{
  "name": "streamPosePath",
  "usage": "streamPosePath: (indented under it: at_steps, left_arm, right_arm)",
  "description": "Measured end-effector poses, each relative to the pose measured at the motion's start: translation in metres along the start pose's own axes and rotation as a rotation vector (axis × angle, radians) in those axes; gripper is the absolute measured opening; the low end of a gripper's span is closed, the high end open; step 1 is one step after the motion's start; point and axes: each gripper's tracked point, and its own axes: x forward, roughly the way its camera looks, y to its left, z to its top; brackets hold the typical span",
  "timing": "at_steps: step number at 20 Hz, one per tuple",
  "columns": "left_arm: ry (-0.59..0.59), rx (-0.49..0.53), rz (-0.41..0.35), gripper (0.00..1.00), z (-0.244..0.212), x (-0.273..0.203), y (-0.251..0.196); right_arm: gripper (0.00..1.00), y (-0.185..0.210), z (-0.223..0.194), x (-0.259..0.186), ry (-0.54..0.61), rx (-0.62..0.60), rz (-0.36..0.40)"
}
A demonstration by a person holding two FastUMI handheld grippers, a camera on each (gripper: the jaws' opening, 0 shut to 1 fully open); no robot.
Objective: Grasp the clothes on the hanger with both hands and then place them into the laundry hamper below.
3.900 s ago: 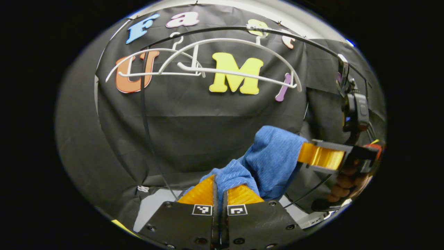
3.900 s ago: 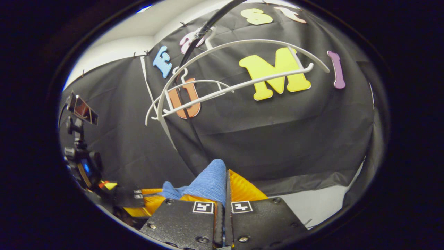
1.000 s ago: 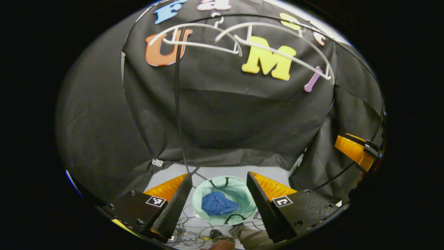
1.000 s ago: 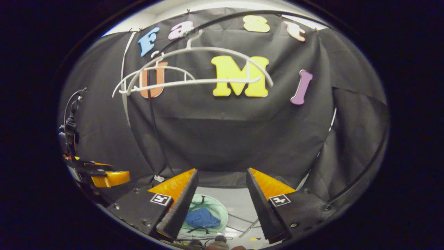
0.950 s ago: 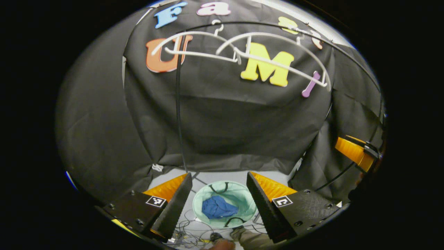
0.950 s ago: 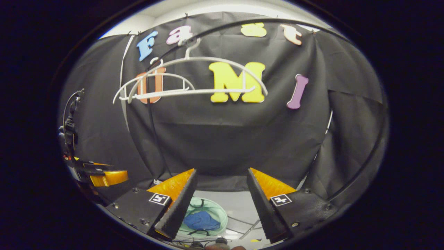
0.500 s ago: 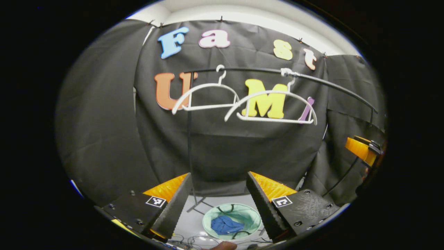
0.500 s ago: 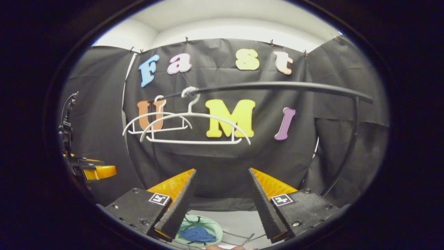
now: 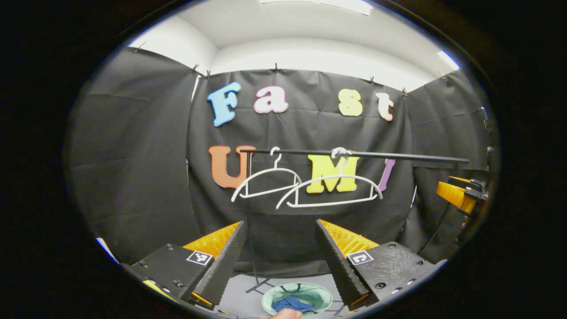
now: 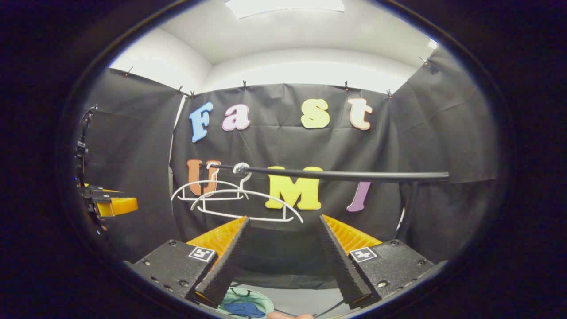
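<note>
The blue garment (image 9: 292,305) lies crumpled inside the pale green mesh hamper (image 9: 320,294) on the floor, low in the left gripper view. My left gripper (image 9: 279,223) stands open and holds nothing, well above and back from the hamper. In the right gripper view the same blue garment (image 10: 241,309) and hamper (image 10: 266,305) peek out at the bottom edge, below my open, unloaded right gripper (image 10: 284,219). Two bare white hangers (image 9: 330,190) hang on the black rail (image 9: 376,155). The right gripper (image 9: 458,195) also shows at the far right edge, and the left gripper (image 10: 110,204) at the far left.
The rail (image 10: 345,176) crosses at mid height, with an upright pole (image 9: 250,248) standing right behind the hamper and another upright (image 10: 409,204) on the right. The bare hangers (image 10: 239,201) hang near the rail's left end. A bit of a hand (image 9: 285,313) shows beside the hamper.
Earlier both grippers were shut on the blue garment; now it lies in the hamper and both are open. Over the last second both have pulled back and tilted up, away from the hamper.
</note>
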Motion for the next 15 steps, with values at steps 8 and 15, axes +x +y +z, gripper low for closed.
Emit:
streamPosePath:
  at_steps: [8,15]
  left_arm:
    - [-0.123,0.034,0.085,1.00,0.039,-0.079,-0.031]
    - [-0.180,0.034,0.092,1.00,0.048,-0.104,-0.036]
  right_arm:
    - [0.98,-0.030,0.016,-0.051,-0.064,0.027,0.067]
    - [0.96,-0.044,0.011,-0.064,-0.056,0.031,0.031]
